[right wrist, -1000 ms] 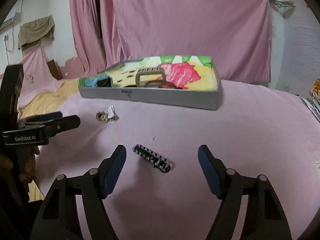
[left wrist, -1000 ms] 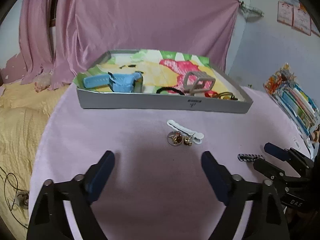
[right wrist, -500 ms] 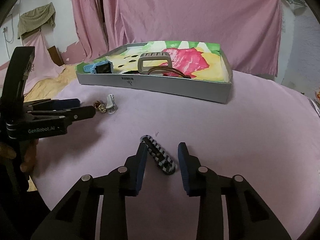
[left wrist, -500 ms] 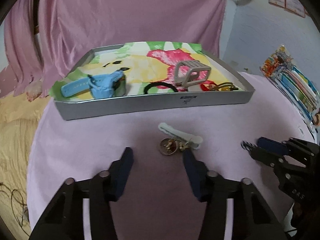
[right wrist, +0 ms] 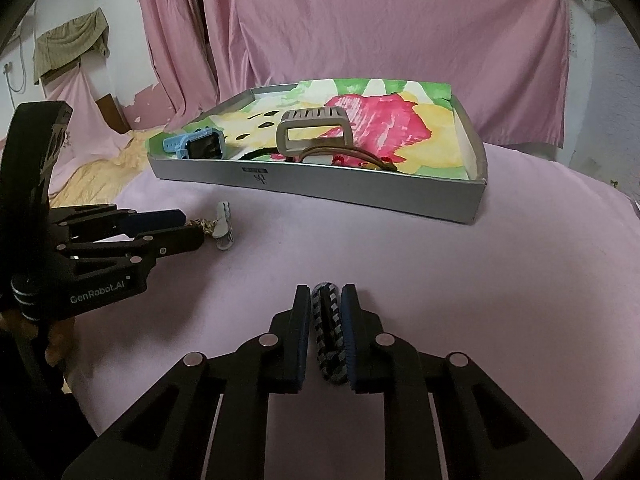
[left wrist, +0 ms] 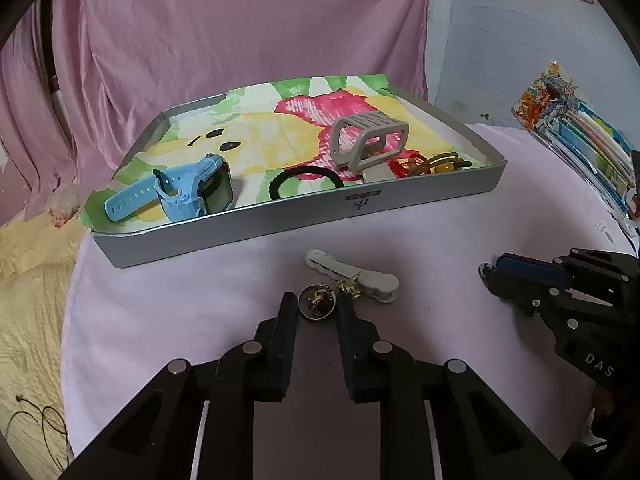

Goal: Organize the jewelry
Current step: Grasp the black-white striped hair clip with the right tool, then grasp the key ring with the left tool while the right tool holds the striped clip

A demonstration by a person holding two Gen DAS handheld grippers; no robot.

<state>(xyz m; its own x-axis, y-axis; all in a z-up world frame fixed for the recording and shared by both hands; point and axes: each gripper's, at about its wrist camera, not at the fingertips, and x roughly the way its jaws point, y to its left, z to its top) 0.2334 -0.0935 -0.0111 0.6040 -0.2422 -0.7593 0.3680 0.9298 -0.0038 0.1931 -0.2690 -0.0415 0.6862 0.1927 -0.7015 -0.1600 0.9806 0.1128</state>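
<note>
Jewelry items were found partly in tray, partly on pink tablecloth (left wrist: 168,312). Round gold pendant (left wrist: 316,303) lay on cloth, flanked by both fingertips of left gripper (left wrist: 318,312); jaws were narrowed to approx. pendant's width, but firm contact could not be confirmed. White hair clip (left wrist: 352,274) lay just beyond pendant, w/ a small gold charm (left wrist: 349,289) touching it. Black-and-white striped clip (right wrist: 329,332) was seen on cloth between fingers of right gripper (right wrist: 326,320); jaws were nearly closed on it, pads at or against its sides. In left wrist view, right gripper (left wrist: 516,276) was seen side-on, low over cloth, to right of white clip, well apart from it.

Grey tray (left wrist: 304,216), lined w/ floral paper, sat on cloth beyond loose items. Tray contents were noted: blue smartwatch (left wrist: 188,190) at left end, black hair tie (left wrist: 306,182) near front wall, grey watch band (left wrist: 366,138) stood up in a loop at centre-right, red-and-gold tangle of cords (left wrist: 428,162) at right front. Individual pieces in tangle could not be told apart.

Pink curtain (right wrist: 400,32) hung behind table. Stack of colourful booklets (left wrist: 580,136) lay at right edge of table.
</note>
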